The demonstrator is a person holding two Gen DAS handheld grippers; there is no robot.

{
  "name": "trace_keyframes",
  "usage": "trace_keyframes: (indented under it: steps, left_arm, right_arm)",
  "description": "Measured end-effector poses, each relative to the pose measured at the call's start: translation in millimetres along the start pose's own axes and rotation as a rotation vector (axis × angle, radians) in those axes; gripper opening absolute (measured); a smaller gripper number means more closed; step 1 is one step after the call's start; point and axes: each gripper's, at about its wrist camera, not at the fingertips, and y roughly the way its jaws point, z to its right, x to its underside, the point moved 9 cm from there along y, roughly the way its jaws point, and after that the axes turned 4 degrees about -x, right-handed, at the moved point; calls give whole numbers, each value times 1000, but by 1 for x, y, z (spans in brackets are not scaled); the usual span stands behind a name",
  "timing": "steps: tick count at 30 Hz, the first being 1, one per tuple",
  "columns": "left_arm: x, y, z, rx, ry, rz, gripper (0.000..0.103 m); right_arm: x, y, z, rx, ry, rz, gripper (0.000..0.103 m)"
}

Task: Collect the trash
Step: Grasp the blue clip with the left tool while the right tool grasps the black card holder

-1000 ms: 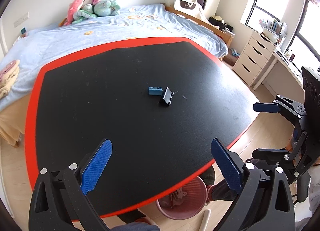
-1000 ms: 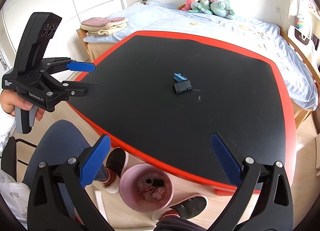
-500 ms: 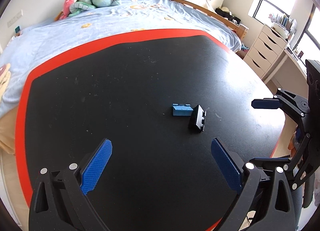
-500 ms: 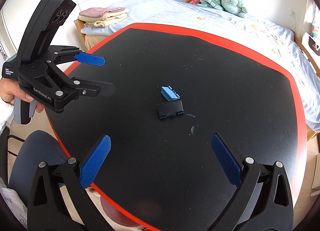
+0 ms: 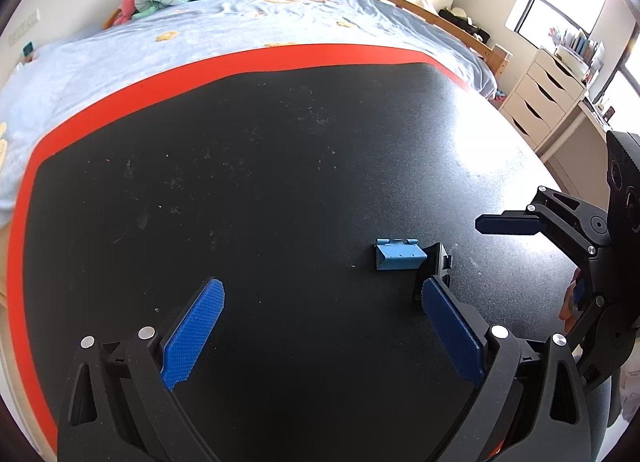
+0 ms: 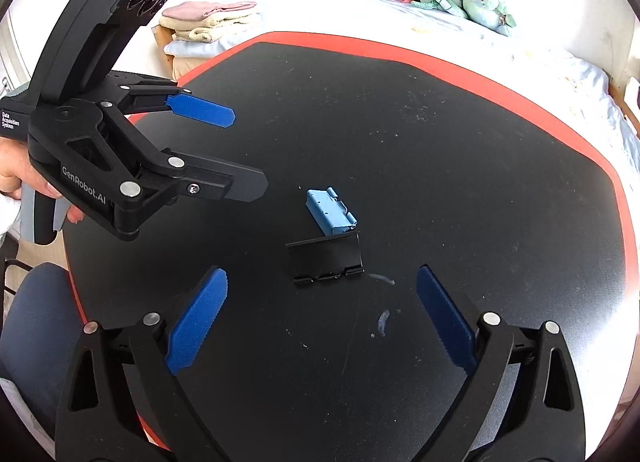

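Both claws gape, gripping nothing — left gripper (image 5: 320,326) and right gripper (image 6: 322,318) — black clip (image 6: 326,258) at twelve o'clock, blue piece (image 6: 330,212) touching it.

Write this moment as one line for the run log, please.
phase: approach | left gripper: open, empty | right gripper: open, empty | blue clip touching black clip on table | nothing grasped
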Motion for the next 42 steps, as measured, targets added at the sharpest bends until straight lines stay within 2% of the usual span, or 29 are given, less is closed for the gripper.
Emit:
trace_keyframes:
  steps: [4,17,31,35,42]
  left_arm:
    - [-1,4,-1,-1,-1,-2,95]
    - [-5,7,4,12,13,1,95]
    - [-15,22,28,22,59,-7,95]
    - [-14,29,35,15,80,-25,76]
    - [-12,33,45,-23,113,-9,68]
  right_arm:
    - [-1,6,1,1,-13,-5,81]
    - [-5,16,6,16,-37,-4,41]
    - [7,5,16,24,-31,-8,40]
    - [11,1,21,39,-21,-9,40]
    - [15,-3,28,54,-13,-11,40]
